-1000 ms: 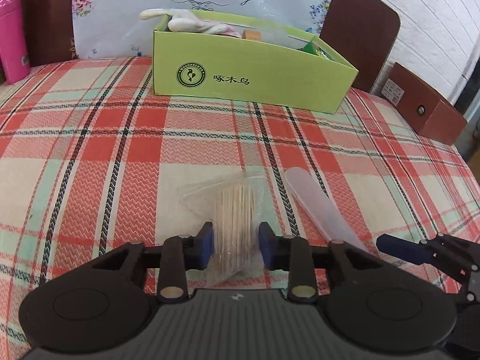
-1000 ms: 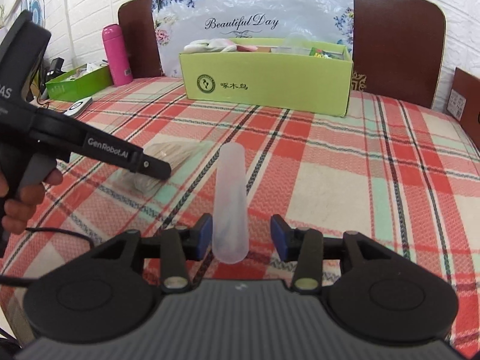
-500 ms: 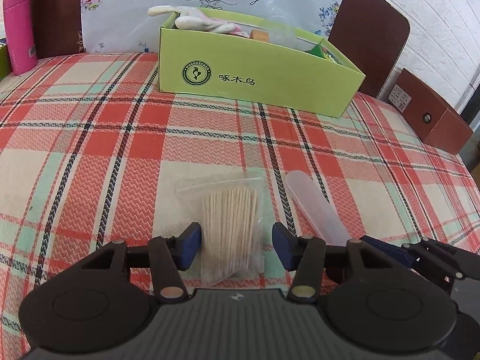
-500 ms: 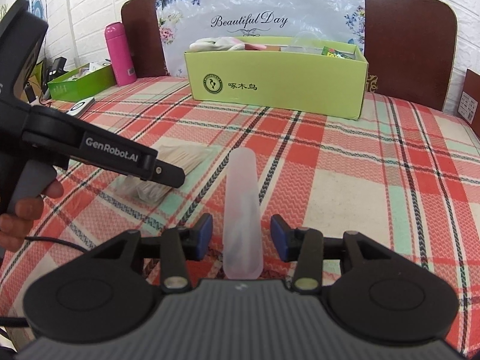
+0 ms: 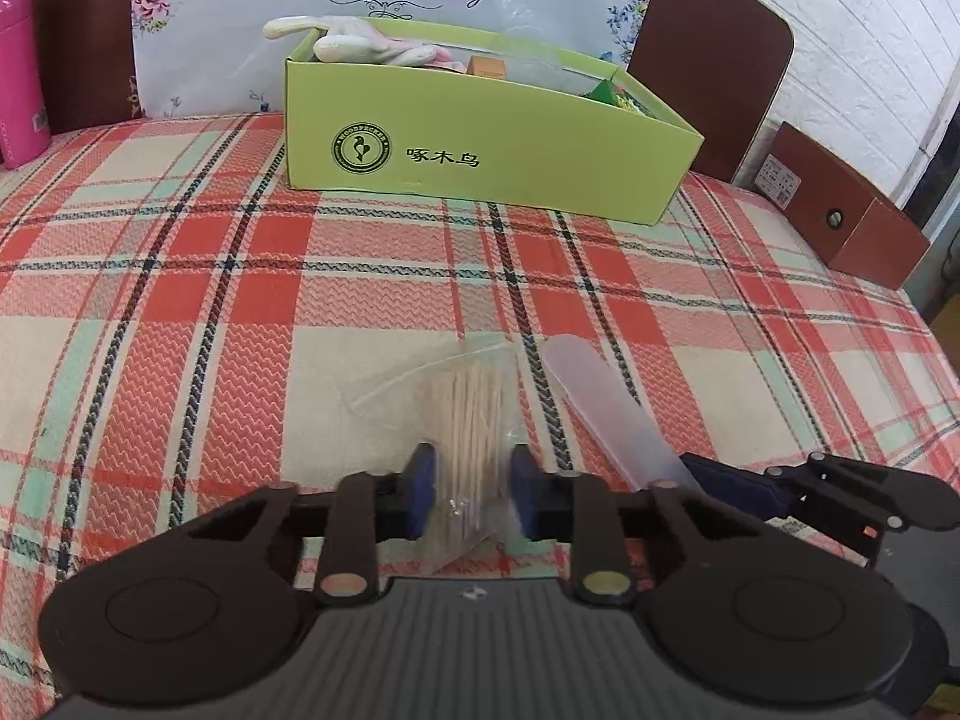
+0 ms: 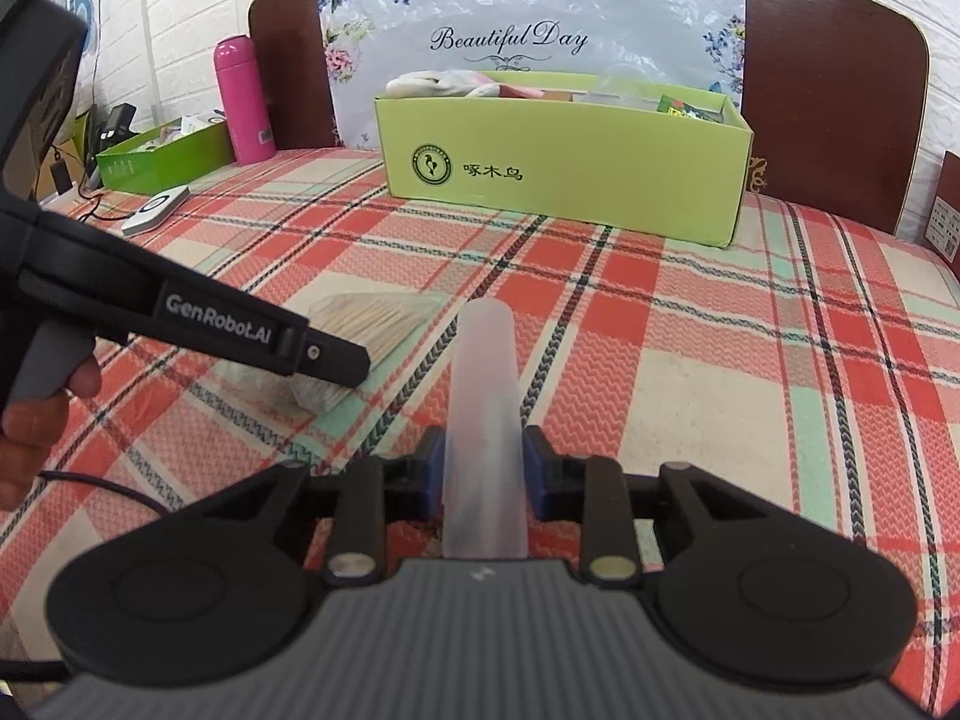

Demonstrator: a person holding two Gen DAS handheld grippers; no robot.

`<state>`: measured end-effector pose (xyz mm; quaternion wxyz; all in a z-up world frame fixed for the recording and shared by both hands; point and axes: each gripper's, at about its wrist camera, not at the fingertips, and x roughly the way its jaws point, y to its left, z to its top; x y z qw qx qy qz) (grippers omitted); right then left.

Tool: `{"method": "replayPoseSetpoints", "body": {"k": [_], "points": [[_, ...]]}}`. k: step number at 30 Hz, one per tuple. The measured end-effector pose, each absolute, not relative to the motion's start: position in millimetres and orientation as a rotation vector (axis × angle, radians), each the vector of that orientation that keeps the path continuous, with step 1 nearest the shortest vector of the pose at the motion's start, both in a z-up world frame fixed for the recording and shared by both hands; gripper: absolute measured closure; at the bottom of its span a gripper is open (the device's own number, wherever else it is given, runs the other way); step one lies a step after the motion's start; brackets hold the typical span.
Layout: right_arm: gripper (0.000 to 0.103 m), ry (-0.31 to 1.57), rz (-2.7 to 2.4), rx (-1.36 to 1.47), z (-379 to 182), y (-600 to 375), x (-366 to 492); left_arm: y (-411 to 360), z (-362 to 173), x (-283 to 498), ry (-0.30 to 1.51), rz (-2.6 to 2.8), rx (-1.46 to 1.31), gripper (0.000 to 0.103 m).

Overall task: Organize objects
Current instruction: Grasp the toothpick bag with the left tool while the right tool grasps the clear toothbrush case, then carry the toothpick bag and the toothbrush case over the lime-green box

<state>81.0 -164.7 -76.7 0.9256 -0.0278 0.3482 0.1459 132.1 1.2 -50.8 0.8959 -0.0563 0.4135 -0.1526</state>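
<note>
A clear bag of wooden toothpicks (image 5: pixel 474 420) lies on the plaid tablecloth. My left gripper (image 5: pixel 469 495) has its blue pads tight against both sides of the bag. A frosted plastic tube (image 6: pixel 485 414) lies beside the bag, and it also shows in the left wrist view (image 5: pixel 606 408). My right gripper (image 6: pixel 483 468) has its pads pressed on both sides of the tube. The bag shows in the right wrist view (image 6: pixel 360 330), partly hidden by the left gripper's body. A green cardboard box (image 5: pixel 480 150) holding several items stands at the back.
A pink bottle (image 6: pixel 243 102), a small green box (image 6: pixel 162 156) and a white device (image 6: pixel 156 210) stand at the back left. A brown wooden box (image 5: pixel 840 210) sits at the right edge. A headboard with a floral plastic sheet (image 6: pixel 528 30) rises behind the green box.
Both grippers have narrowed their jaws, the left onto the toothpick bag and the right onto the tube. Both views have moved slightly closer to the green box.
</note>
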Motion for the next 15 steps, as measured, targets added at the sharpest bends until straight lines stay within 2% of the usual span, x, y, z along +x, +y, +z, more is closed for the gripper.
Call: {"method": "replayPoseSetpoints", "body": {"k": [6,15], "points": [[0.076,0.695,0.319,0.035,-58,-179,85,0,-32,134,0.813,-0.370,-0.146,0.086],[0.076,0.569,0.309,0.111,-4,-207,124,-3,36,164,0.636,-0.411,-0.146,0.086]]}}
